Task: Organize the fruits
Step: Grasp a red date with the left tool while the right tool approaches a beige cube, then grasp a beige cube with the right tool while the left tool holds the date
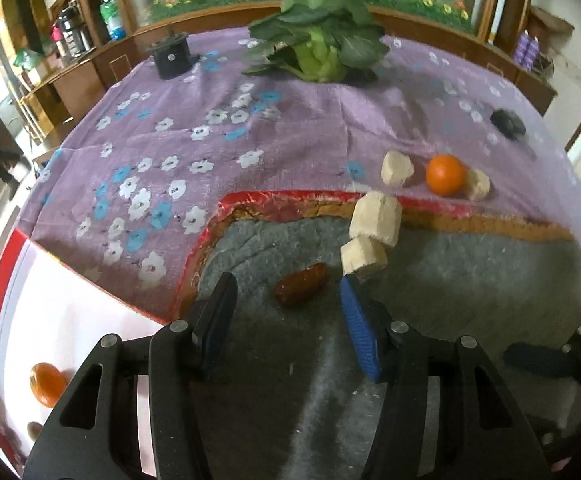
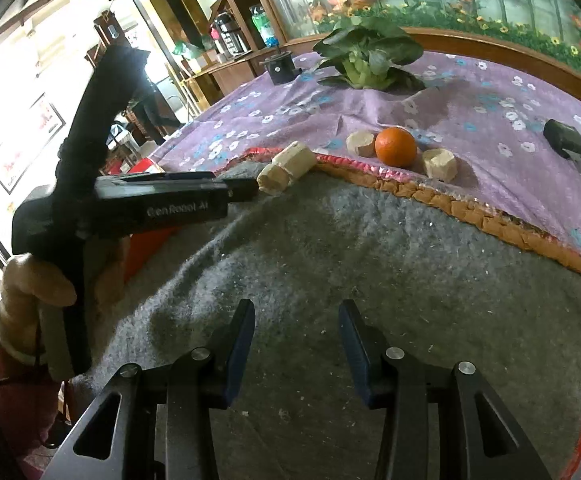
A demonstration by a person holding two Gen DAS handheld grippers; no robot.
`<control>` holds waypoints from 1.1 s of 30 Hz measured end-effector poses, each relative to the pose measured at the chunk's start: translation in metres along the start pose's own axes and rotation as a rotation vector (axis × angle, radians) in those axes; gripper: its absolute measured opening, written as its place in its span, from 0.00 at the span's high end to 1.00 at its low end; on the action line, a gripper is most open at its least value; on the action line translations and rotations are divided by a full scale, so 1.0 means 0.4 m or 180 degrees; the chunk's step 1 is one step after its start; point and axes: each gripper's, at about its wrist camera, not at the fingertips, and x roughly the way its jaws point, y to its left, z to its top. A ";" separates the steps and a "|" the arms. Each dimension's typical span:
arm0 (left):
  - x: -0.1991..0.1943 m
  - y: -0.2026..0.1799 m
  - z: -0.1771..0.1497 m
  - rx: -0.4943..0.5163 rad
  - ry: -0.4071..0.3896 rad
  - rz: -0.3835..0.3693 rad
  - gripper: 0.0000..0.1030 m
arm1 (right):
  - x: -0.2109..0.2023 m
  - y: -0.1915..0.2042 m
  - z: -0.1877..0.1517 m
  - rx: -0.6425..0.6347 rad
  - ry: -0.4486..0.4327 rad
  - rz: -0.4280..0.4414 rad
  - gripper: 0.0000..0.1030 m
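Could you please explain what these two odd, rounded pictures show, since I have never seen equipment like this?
No robot here: a person carries hand-held tongs in each hand, each with a wide-angle camera looking along its fingers. One picture looks past the left tongs, the other past the right tongs, which also sees the left one held in a gloved hand. Both are open and hold nothing. On the grey blanket and purple flowered cloth lie an orange, pale chunks, a reddish-brown fruit and a leafy cabbage.
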 end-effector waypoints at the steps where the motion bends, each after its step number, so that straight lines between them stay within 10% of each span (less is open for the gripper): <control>1: 0.007 0.002 -0.001 0.0027 0.0011 -0.0003 0.49 | -0.002 0.001 0.001 -0.0001 -0.0013 0.0010 0.59; 5: 0.017 -0.010 -0.009 0.0131 -0.0018 -0.0085 0.74 | 0.001 0.007 0.002 -0.0015 -0.0024 0.0006 0.59; 33: -0.144 0.133 -0.106 -0.0342 -0.0288 -0.0103 0.75 | 0.217 0.098 0.206 -0.0062 -0.0048 -0.0633 0.69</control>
